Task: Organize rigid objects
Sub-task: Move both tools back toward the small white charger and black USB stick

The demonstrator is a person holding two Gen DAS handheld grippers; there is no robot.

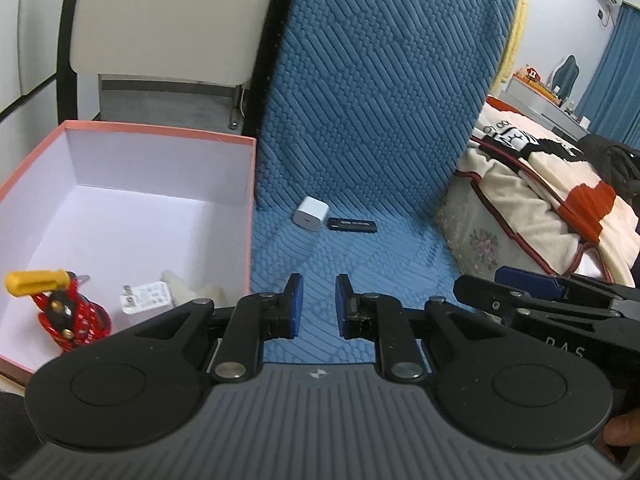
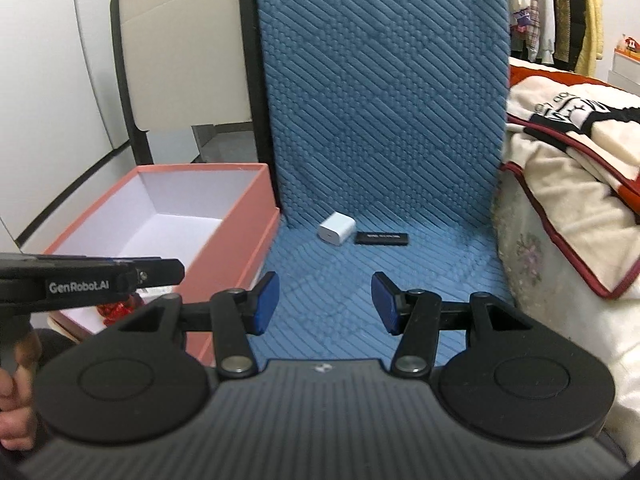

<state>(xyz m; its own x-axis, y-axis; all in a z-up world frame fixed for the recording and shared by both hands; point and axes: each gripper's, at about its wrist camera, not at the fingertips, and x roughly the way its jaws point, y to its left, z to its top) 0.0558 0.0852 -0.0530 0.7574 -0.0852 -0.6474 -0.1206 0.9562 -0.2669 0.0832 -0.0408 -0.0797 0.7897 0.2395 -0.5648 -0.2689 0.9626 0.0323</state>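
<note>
While level over blue cushion [image 1: 360, 248] — left tool [image 1: 319, 306] narrowly parted, right tool [image 2: 325, 304] spread, both empty.

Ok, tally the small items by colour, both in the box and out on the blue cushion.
White: 2, the cube charger on the blue cushion and the plug adapter in the pink box
Black: 1, the black stick beside the cube charger
Red: 1, the red cable bundle in the box
Yellow: 1, the yellow-handled tool in the box
Total: 5
</note>
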